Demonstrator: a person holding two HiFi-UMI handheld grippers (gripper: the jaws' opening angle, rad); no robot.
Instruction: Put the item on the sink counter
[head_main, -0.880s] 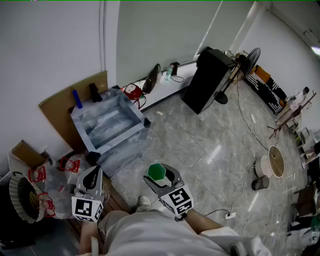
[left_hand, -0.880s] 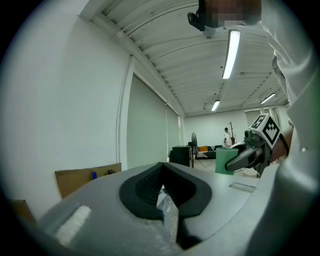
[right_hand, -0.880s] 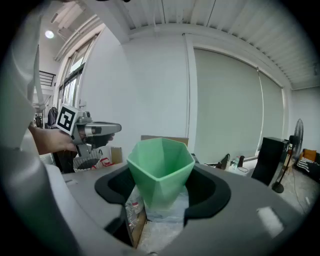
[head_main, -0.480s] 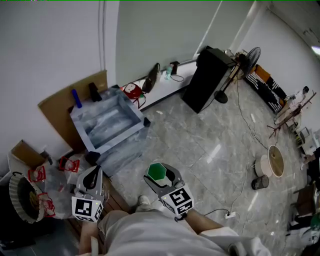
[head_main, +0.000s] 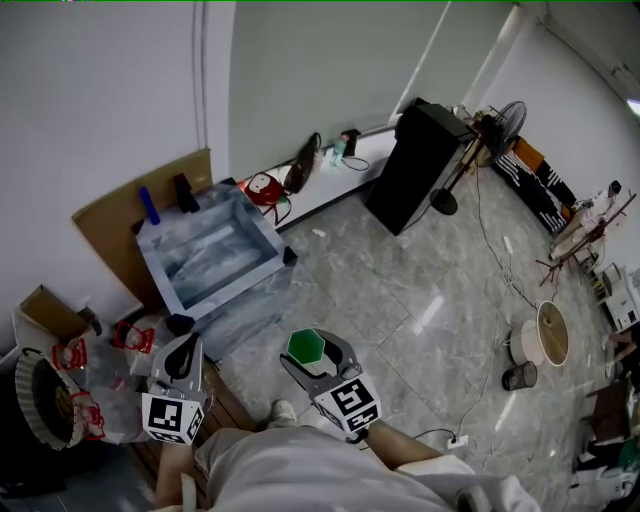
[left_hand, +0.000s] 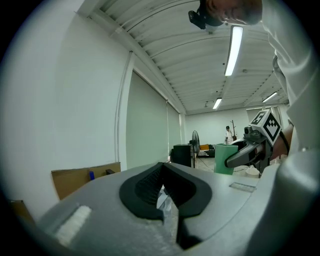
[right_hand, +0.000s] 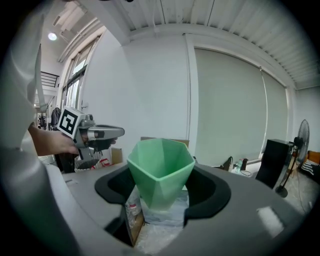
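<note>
Glossy grey tiled floor (head_main: 420, 300), white walls (head_main: 100, 90), grey sink (head_main: 215, 252) (cardboard (head_main: 110, 215) behind)

A pale green faceted cup (head_main: 306, 345) is standing upright between the jaws of the right gripper (head_main: 310, 358), which are pressing on its two sides and holding it in the air. Its open mouth is facing up and showing a six-sided outline, and its walls are narrowing toward the bottom. The sink counter (head_main: 262, 220), a grey basin unit covered with clear film, is sitting by the wall (head_main: 110, 90), well apart from the cup, further ahead and to the left.
</note>
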